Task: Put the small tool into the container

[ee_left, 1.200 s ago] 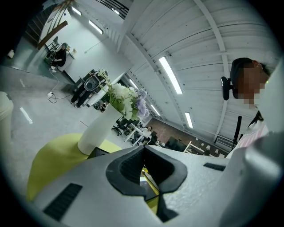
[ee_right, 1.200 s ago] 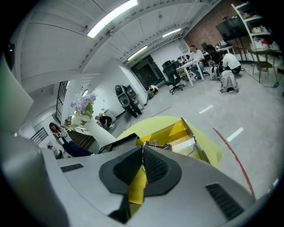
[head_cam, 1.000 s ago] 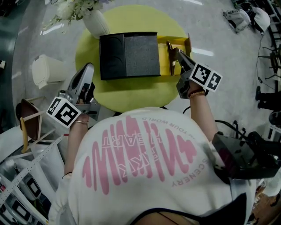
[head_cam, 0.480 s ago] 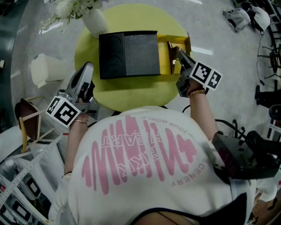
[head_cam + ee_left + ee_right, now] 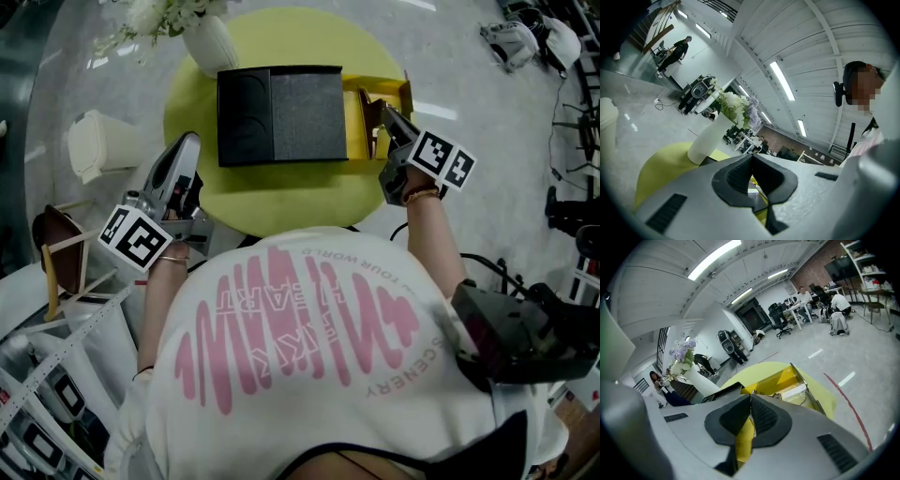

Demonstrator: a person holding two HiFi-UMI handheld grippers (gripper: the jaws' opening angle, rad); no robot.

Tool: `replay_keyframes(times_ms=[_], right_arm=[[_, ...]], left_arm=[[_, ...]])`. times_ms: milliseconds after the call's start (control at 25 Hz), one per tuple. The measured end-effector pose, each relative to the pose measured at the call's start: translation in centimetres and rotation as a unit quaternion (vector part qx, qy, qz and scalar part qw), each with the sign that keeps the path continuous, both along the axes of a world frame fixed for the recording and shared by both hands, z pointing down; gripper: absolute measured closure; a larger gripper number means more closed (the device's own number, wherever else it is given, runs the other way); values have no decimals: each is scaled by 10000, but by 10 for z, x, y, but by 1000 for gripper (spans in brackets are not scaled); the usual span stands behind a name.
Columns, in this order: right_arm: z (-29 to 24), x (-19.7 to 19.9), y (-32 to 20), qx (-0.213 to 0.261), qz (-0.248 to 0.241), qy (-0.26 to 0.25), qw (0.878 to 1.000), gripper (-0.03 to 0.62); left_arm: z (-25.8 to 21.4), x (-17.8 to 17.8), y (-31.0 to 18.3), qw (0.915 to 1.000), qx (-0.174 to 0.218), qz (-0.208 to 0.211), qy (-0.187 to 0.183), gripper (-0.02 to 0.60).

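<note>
Right claw (image 5: 371,105) is pinched together right at the yellow container (image 5: 352,131), upper right of centre. Left claw (image 5: 186,150) is closed too, by the worktop's (image 5: 281,199) left edge.

The yellow table (image 5: 281,202) bears black box (image 5: 281,117), yellow container (image 5: 354,122), white vase (image 5: 211,45).

Bright ceiling strip lights (image 5: 783,80); sharp focus, dark fisheye-warped edges.
</note>
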State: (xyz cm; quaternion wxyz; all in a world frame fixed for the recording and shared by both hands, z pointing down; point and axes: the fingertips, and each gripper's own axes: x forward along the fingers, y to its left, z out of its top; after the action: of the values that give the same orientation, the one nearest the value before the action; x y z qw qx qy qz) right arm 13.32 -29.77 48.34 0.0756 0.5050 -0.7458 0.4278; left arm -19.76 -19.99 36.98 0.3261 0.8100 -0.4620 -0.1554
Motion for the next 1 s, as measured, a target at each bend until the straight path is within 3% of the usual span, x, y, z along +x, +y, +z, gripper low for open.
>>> replay_keyframes(times_ms=[1000], right_arm=[[17, 0, 0, -186, -77, 199, 9996, 585]], left_arm=[[2, -7, 2, 9999, -50, -121, -17, 574]])
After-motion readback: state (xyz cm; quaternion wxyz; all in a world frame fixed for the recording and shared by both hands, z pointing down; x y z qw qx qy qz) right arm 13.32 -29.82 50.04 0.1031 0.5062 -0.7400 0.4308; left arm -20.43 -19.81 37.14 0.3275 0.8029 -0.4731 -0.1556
